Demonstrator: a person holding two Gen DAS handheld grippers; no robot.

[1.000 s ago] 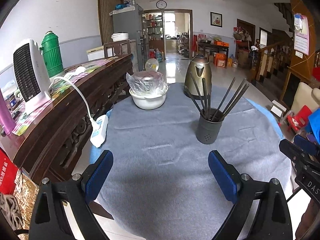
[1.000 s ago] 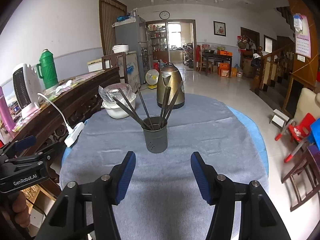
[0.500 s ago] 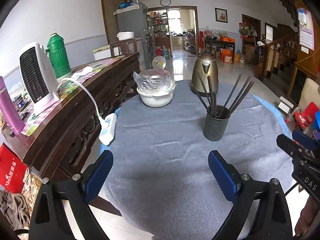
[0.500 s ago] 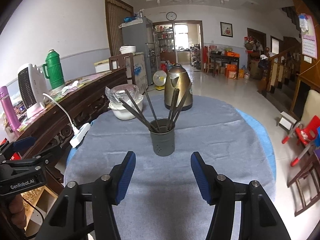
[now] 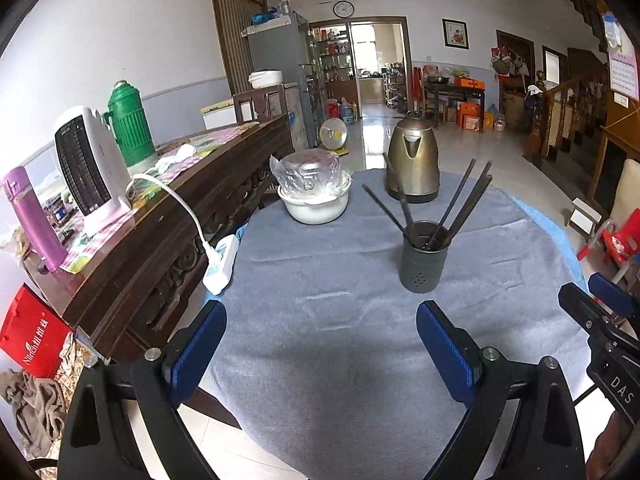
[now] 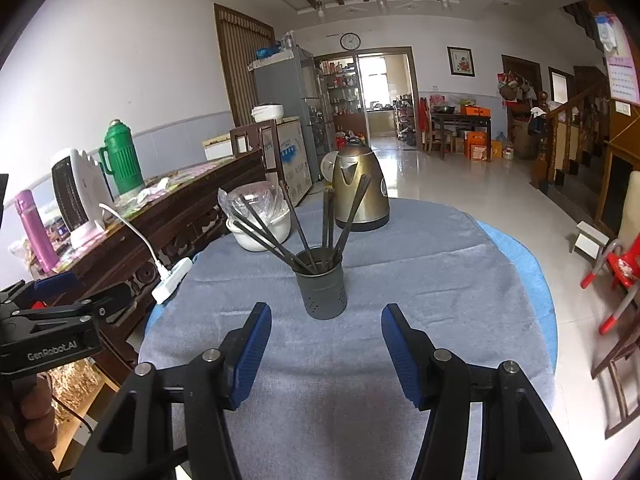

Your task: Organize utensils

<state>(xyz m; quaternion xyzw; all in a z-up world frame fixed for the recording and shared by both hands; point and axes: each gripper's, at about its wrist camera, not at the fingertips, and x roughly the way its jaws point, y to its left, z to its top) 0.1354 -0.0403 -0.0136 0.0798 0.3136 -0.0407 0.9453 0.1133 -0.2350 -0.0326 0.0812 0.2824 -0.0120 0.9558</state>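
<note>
Utensils (image 6: 304,232): a handful of long dark sticks, chopstick-like, standing fanned out in a holder; their upper ends lean apart in several directions.
Holder (image 6: 323,286): dark grey cylindrical cup with small holes in its wall, upright on the surface, about at the middle of the grey cloth.
Surface (image 6: 420,280): round table under a grey cloth, with a blue layer showing at its right edge.
Left gripper (image 5: 320,354): jaws spread wide, nothing between the blue pads; it hovers over the near part of the cloth, with the holder ahead and to its right.
Right gripper (image 6: 326,354): jaws apart and empty, lined up with the holder, which stands just beyond the fingertips without touching them.
Kettle (image 6: 360,188): brass-coloured, upright behind the holder at the far side of the surface.
Bowl (image 5: 316,202): white, with a clear plastic-wrapped dish on top, left of the kettle.
Power strip (image 5: 220,264): white, at the left edge of the surface, its cord running up to a dark wooden sideboard (image 5: 168,216).
Sideboard items: white fan heater (image 5: 86,168), green flask (image 5: 130,124), purple bottle (image 5: 32,216).
</note>
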